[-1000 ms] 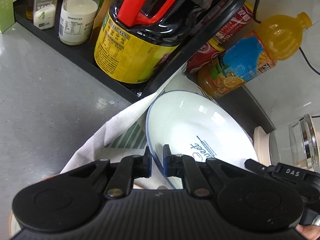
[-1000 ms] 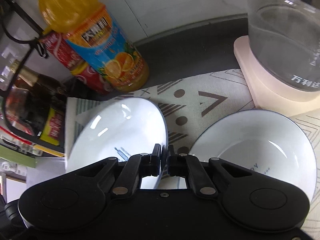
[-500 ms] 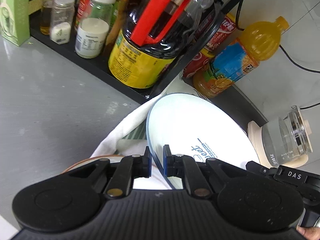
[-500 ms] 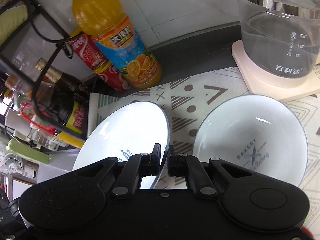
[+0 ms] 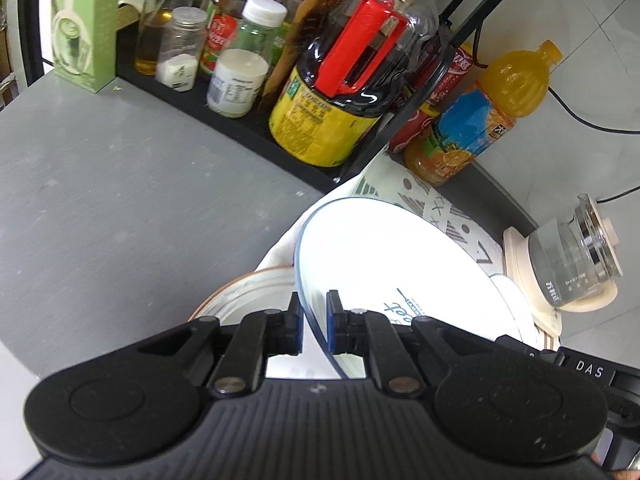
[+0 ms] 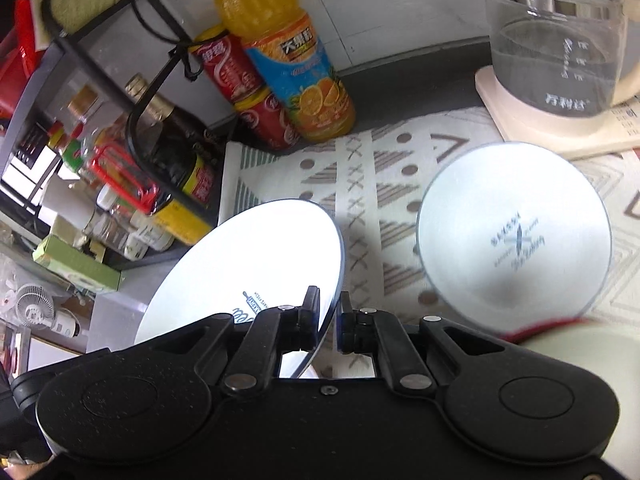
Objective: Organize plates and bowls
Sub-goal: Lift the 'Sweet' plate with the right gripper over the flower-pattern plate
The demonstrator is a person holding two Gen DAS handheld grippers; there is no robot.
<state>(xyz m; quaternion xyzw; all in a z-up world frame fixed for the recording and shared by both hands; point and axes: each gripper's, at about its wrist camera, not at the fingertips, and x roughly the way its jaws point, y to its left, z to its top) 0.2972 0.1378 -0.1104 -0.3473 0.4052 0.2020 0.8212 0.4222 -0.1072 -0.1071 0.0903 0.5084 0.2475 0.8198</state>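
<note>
A: Why are both claws on one dish?

B: The left claw (image 5: pixel 313 326) and the right claw (image 6: pixel 329 322) each pinch opposite rims of the white bowl (image 5: pixel 384 268), carrying it level above the patterned cloth (image 6: pixel 360 176). Two grips stop a wide, slick dish from tipping.

A: Where does it probably go?

B: Likely onto a stack. Near left sits a brown-rimmed plate (image 5: pixel 240 292); to the right, a second white bowl (image 6: pixel 514 236) rests on the cloth. Farther off stand the juice bottle (image 6: pixel 288 56), the kettle (image 6: pixel 556 52) and the bottle rack (image 5: pixel 248 128) on the desk (image 5: pixel 100 200).
</note>
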